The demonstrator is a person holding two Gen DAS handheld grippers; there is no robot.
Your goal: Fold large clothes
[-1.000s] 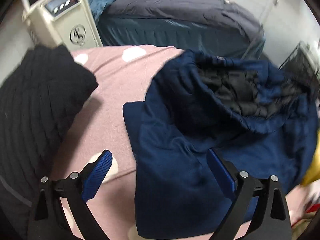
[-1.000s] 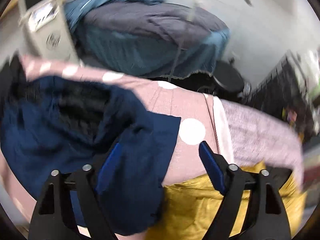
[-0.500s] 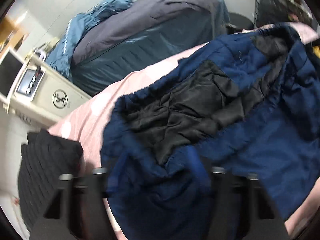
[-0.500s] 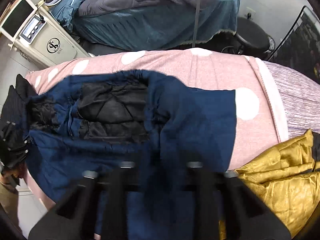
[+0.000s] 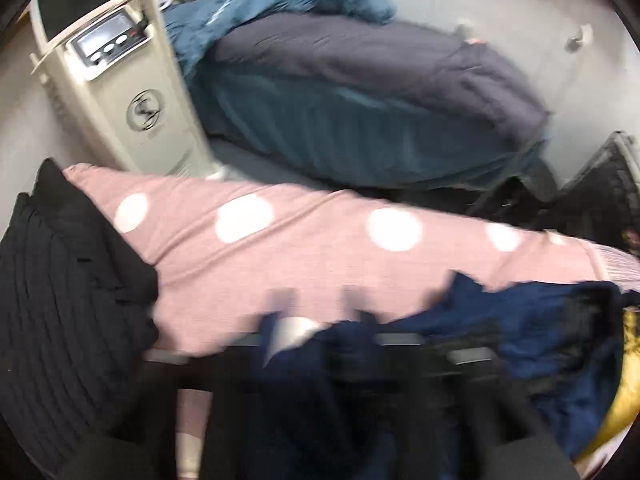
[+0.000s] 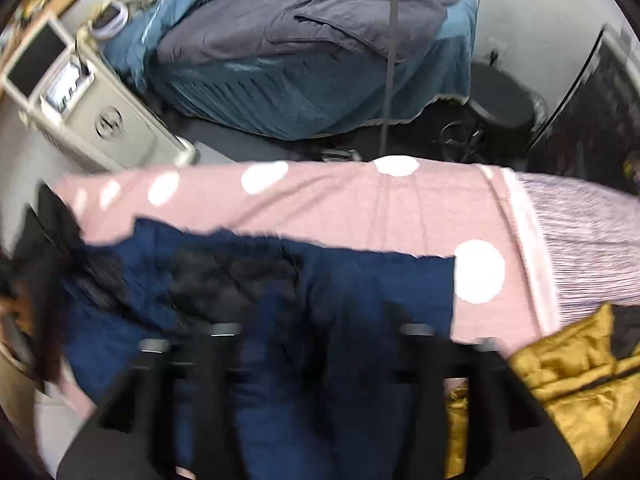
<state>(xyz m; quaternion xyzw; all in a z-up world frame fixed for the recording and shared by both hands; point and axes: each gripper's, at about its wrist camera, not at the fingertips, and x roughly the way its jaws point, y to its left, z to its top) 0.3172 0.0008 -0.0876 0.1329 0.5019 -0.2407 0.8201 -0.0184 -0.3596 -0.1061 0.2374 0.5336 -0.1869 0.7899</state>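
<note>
A navy jacket [image 5: 520, 332] lies rumpled on a pink, white-dotted bedspread [image 5: 320, 248]; the blurred left tool [image 5: 320, 344] hangs over its near edge, jaws just opening, navy cloth between them; a black ribbed garment [image 5: 68, 312] lies at left; beyond stand a cream appliance [image 5: 120, 92] and a blue-skirted bed [image 5: 360, 120].

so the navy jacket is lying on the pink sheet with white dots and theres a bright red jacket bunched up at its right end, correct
Not quite. The jacket bunched at the right end is mustard yellow, not red; the right wrist view shows it clearly. The rest holds: the navy jacket lies on the pink sheet with white dots.
</note>
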